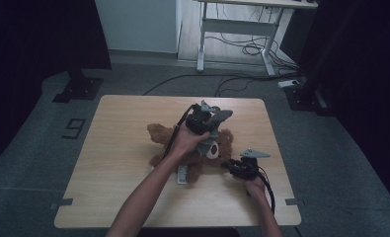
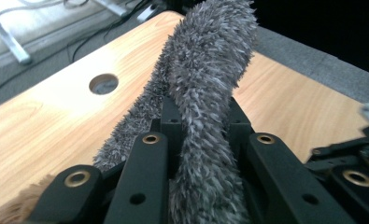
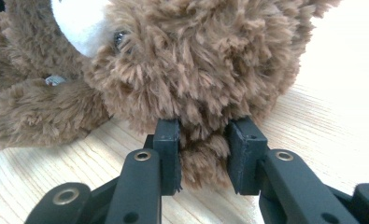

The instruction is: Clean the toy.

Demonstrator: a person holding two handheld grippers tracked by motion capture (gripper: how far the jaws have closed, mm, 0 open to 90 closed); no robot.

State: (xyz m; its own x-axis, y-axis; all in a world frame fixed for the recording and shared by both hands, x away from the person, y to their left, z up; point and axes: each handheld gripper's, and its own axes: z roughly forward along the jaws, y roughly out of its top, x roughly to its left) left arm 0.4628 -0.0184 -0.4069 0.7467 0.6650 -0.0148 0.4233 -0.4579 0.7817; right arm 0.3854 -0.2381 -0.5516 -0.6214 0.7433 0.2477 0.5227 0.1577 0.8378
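The left gripper is pinching a grey furry strip tight between its jaws; the right gripper is clamping the brown teddy bear; pulling harder is risking fur slipping free.

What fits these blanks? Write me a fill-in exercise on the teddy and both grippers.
1. The left gripper is shut on a fuzzy ___ scarf.
2. The right gripper grips the brown ___.
3. The teddy lies on a ___ table.
Missing words: grey; teddy bear; wooden
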